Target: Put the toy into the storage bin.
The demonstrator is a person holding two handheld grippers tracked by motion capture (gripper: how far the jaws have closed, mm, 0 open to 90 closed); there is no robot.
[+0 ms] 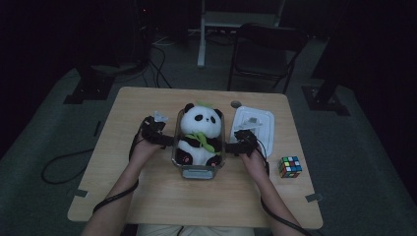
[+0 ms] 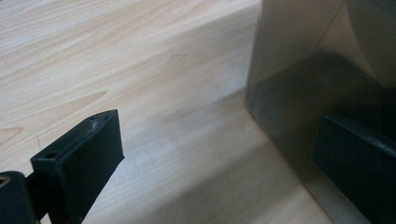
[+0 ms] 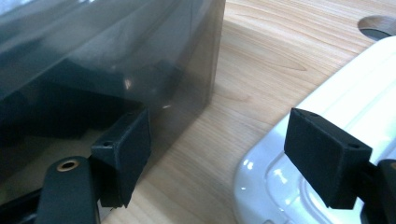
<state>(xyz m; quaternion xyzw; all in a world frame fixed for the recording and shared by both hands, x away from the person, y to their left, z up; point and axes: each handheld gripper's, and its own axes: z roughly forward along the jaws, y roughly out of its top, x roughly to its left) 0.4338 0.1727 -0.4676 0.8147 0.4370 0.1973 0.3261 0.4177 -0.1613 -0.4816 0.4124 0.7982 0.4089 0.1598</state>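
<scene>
Container: centre of high frame, clear bin holding panda plush.
Left gripper: I hold it unclenched, one jaw against bin's left wall.
Right gripper: released, jaws straddling bin wall and white lid.

A white lid is seen lying on the wooden table, just beside the right gripper on its outer side. A colour cube is set farther out to that gripper's right. A dark chair is placed well beyond.
</scene>
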